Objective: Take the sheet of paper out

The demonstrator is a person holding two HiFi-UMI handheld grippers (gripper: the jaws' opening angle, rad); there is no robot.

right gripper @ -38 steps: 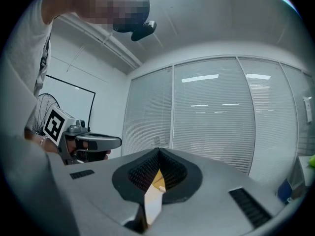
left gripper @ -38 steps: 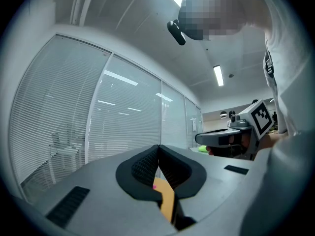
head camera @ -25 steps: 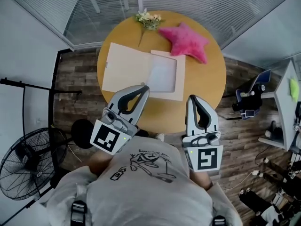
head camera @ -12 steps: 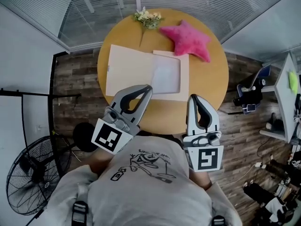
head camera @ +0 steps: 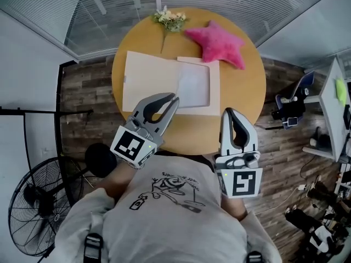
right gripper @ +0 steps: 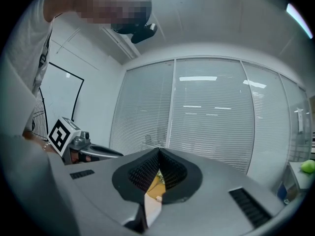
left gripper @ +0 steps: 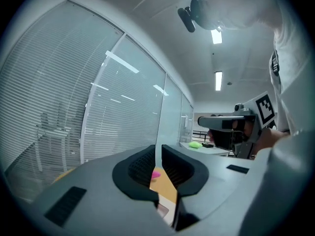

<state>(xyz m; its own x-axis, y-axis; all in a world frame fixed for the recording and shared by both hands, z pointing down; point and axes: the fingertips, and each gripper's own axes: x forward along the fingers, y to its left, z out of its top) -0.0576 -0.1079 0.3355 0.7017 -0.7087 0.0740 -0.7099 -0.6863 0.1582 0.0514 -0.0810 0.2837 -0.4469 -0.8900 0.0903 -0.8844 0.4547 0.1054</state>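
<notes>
Glass walls with drawn blinds close in a small round wooden worktop point(head camera: 244, 95), and on it a cream folder point(head camera: 148, 78) lies spread open. Everything else is placed from that folder. The sheet of paper point(head camera: 193, 85) lies flat on the folder's right half, with a border of cream card showing around it. Whether it sits loose or is tucked into a pocket cannot be told. A pink star cushion point(head camera: 216, 41) lies just beyond the folder's far right corner, and a small spray of flowers point(head camera: 171, 19) lies beyond its far edge.

The left tongs point(head camera: 174, 98) hang over the folder's near edge, close to the sheet's near left corner. Their jaws have just been opening and stand a narrow slit apart with nothing between them. The right tongs point(head camera: 231, 112) are off the folder's near right corner, closed tip to tip and empty.

The sheet looks thin, light and limp, so it will likely sag and crease if pinched hard, and a flat face gives the tongs nothing to bite. A near corner or near edge, lifted a little first, seems the best hold. The folder is light too and may slide or lift with the sheet, so pinning its left half with the other tongs would help.
</notes>
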